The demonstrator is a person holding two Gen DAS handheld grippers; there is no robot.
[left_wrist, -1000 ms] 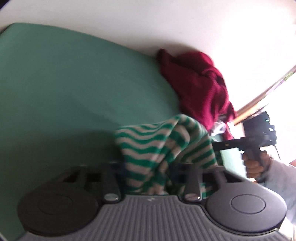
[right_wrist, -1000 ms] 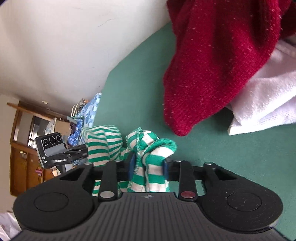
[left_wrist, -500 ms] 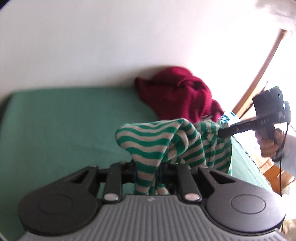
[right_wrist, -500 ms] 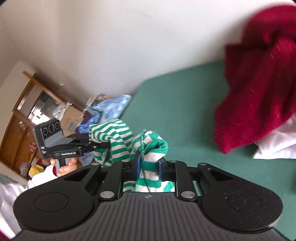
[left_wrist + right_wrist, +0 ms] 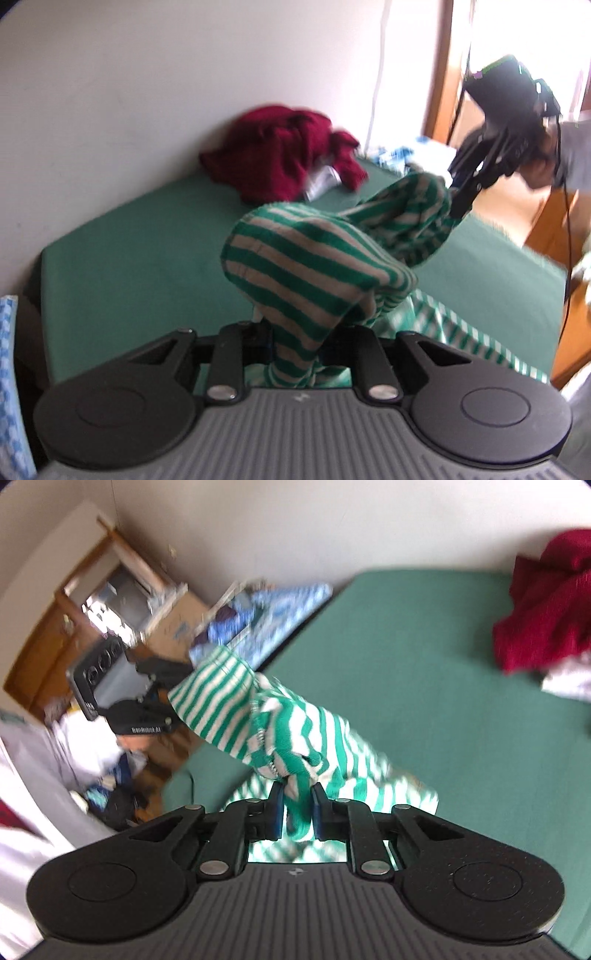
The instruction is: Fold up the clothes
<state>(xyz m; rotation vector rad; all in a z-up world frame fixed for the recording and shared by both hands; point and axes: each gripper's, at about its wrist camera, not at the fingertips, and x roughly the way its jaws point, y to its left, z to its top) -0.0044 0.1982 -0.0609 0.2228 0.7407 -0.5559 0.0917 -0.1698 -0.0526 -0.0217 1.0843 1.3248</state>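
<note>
Two hand-held grippers are clamped on one green-and-white striped garment [image 5: 314,269], which is held up above a bed covered in a green sheet [image 5: 129,251]. The left hand-held gripper [image 5: 295,339] is closed on a bunched fold of the striped cloth, which rises over its fingers and is draped across toward the right hand-held gripper [image 5: 461,206], seen in the left wrist view at the upper right with its fingers pinched on the far end of the fabric. In the right wrist view, the right hand-held gripper [image 5: 298,808] is shown gripping a gathered edge of the garment [image 5: 280,723] between blue pads [image 5: 275,812], and the left hand-held gripper [image 5: 162,698] is seen at the left, closed on the other end, with a hand [image 5: 135,742] partly visible under it. The lower part of the garment is hung down toward the sheet [image 5: 461,738]; whether it touches cannot be told. A dark red knitted garment [image 5: 284,162] is heaped at the far side of the bed against the white wall [image 5: 184,74], with a white cloth [image 5: 569,675] tucked partly beneath it. Blue patterned fabric [image 5: 266,605] is piled beyond the bed's edge, near wooden furniture [image 5: 48,650]. Motion blur is present in both views.
</note>
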